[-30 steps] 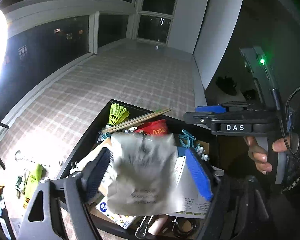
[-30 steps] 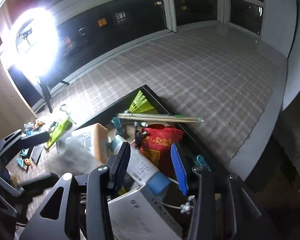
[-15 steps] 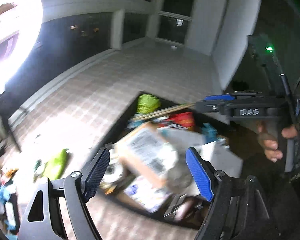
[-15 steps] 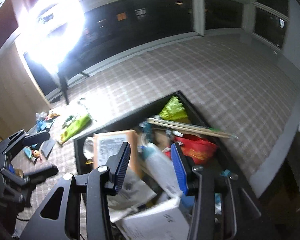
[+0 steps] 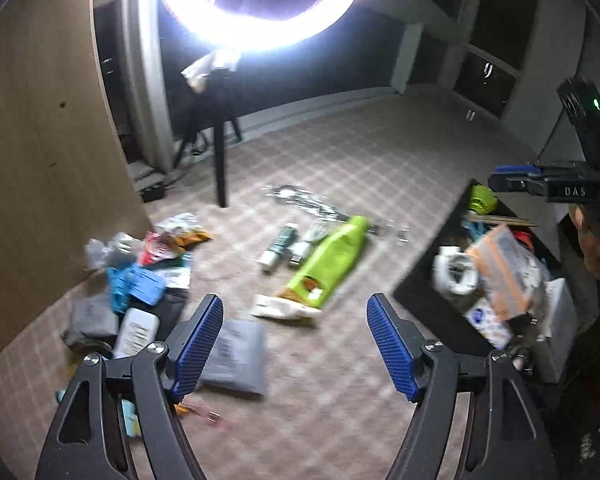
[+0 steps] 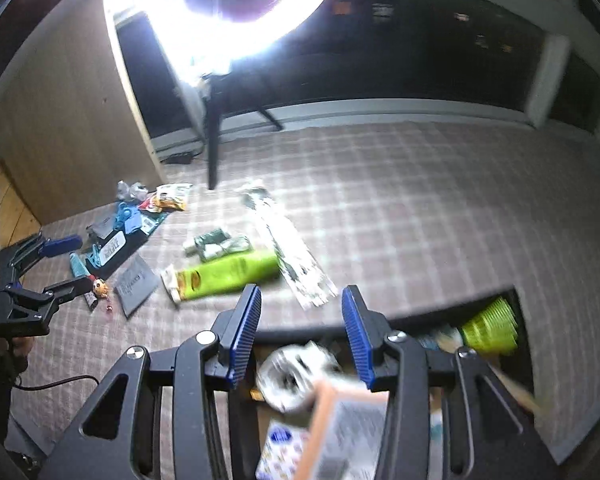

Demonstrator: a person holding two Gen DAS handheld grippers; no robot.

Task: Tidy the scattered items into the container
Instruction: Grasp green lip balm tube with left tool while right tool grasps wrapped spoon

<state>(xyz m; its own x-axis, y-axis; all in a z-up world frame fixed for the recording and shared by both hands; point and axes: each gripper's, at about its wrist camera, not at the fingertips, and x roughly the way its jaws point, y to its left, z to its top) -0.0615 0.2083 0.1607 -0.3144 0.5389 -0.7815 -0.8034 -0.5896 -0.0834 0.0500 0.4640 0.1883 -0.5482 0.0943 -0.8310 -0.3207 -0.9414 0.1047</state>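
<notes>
- Container (image 5: pixel 420 280), sitting on the checked floor (image 5: pixel 340 168), is already holding many items.
- Green tube (image 5: pixel 328 264), grey pouch (image 5: pixel 236 352) and other clutter are still lying scattered on that floor.
- Left gripper (image 5: pixel 296 344) is closing, nothing between its jaws.
- Right gripper (image 6: pixel 302 334) is standing partly spread, gripping nothing.

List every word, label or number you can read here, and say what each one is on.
"DAS": on the right hand-held gripper, seen from the left wrist.
Too blurred to read: print on the green tube, the grey pouch, the white label and the orange-edged box in the black container.
</notes>
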